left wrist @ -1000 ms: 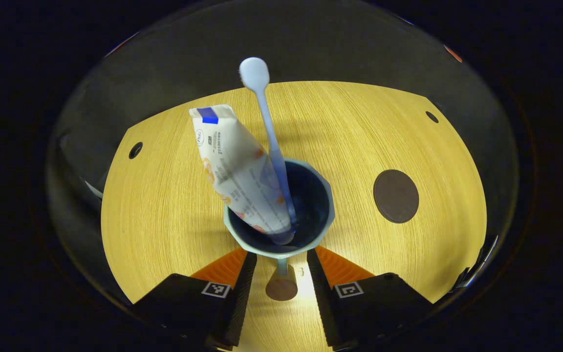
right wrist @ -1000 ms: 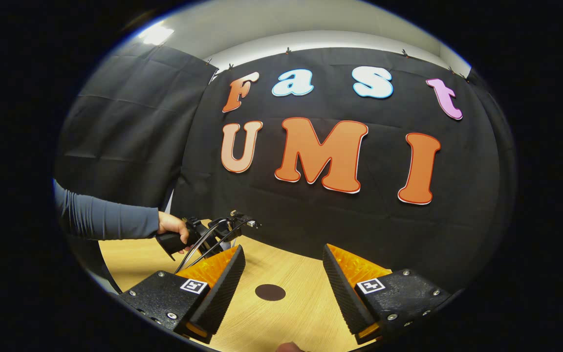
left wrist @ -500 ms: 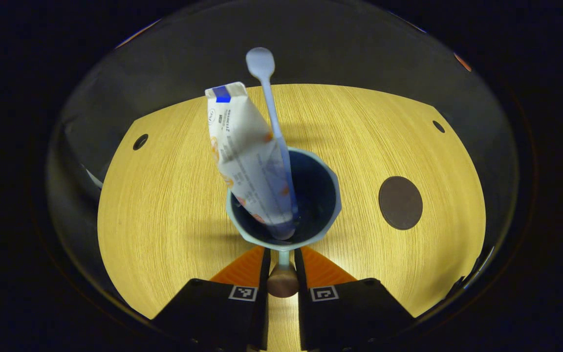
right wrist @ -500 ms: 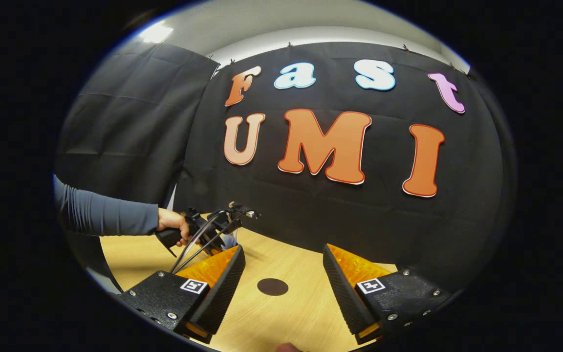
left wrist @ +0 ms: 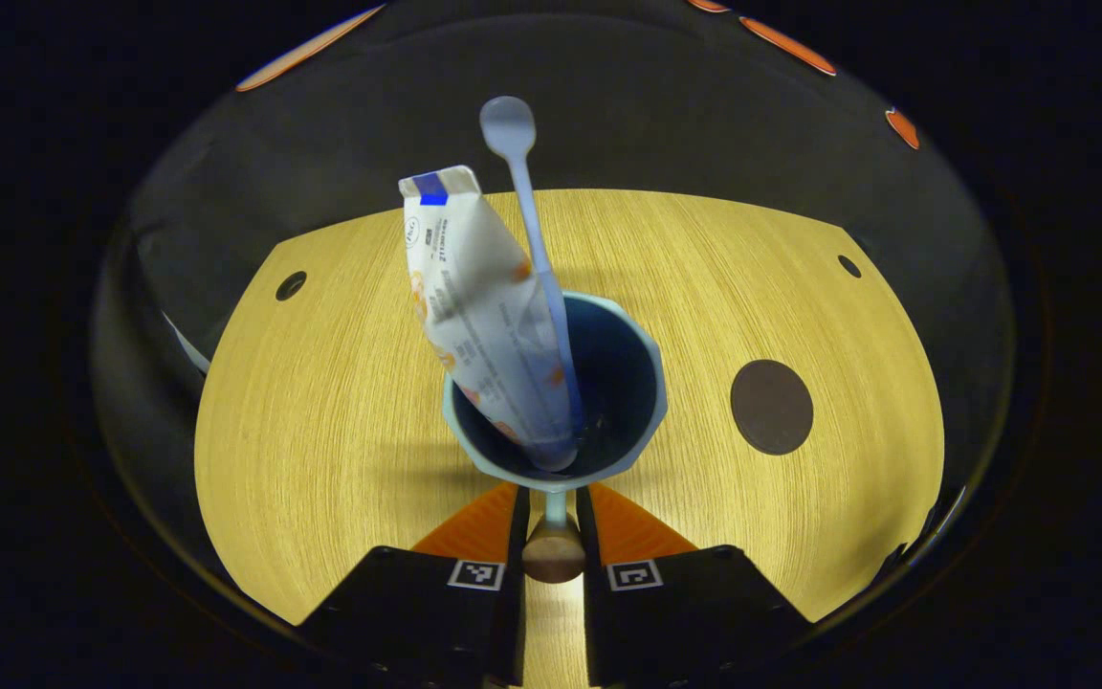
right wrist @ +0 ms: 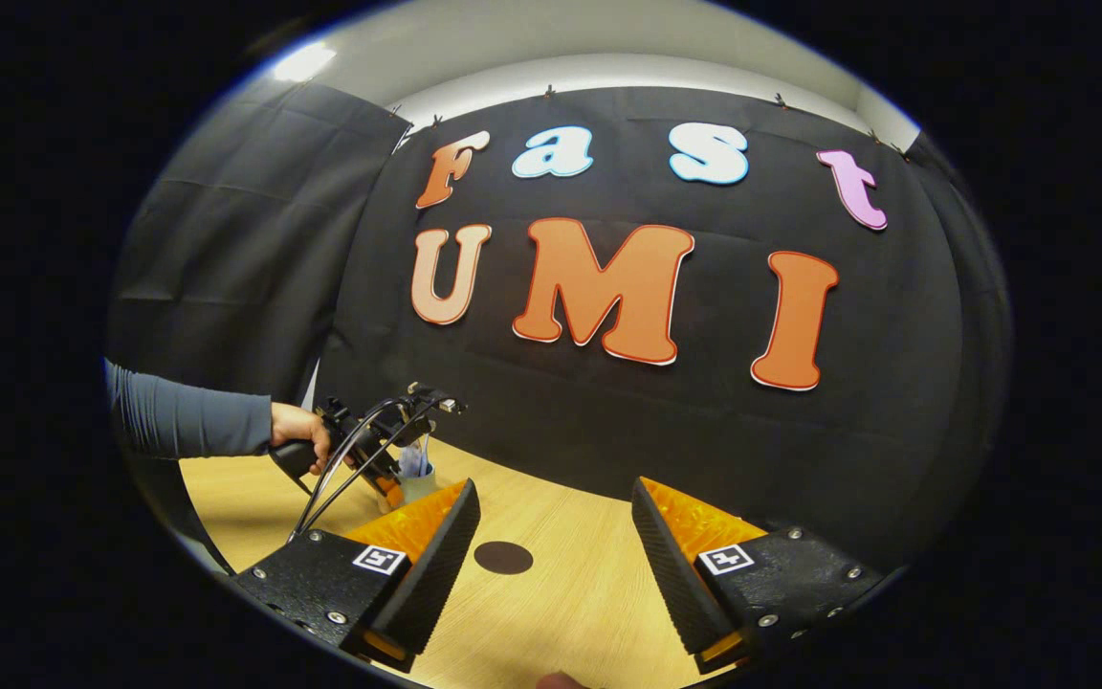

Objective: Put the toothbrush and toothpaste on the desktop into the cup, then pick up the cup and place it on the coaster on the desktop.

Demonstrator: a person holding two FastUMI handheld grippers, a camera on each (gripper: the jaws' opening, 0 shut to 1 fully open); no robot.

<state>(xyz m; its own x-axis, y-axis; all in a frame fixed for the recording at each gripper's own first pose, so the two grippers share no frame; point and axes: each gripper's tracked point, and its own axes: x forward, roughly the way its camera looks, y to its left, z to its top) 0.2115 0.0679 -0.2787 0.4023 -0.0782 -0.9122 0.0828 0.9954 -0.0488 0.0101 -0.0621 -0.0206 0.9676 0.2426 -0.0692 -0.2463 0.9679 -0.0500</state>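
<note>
A pale blue cup (left wrist: 629,375) with a dark inside holds the white toothpaste tube (left wrist: 484,306) and the light blue toothbrush (left wrist: 510,124), both leaning away from me. My left gripper (left wrist: 552,494) is shut on the cup's handle (left wrist: 553,557), one finger on each side. On the wood to the cup's right lies the round dark coaster (left wrist: 771,407). In the right gripper view, my right gripper (right wrist: 554,488) hangs open above the table, holding nothing. The coaster (right wrist: 502,557) lies ahead of it, and the cup (right wrist: 417,481) stands farther left in the left gripper (right wrist: 360,445).
The light wooden table (left wrist: 321,402) has small dark holes near its far corners (left wrist: 290,285) (left wrist: 848,266). A person's hand (right wrist: 297,428) and grey sleeve (right wrist: 187,421) hold the left gripper. Black cloth walls stand behind the table.
My left gripper's fingers went from open beside the handle to shut on it. The cup now sits a little nearer the coaster in the left gripper view. The right gripper stayed open.
</note>
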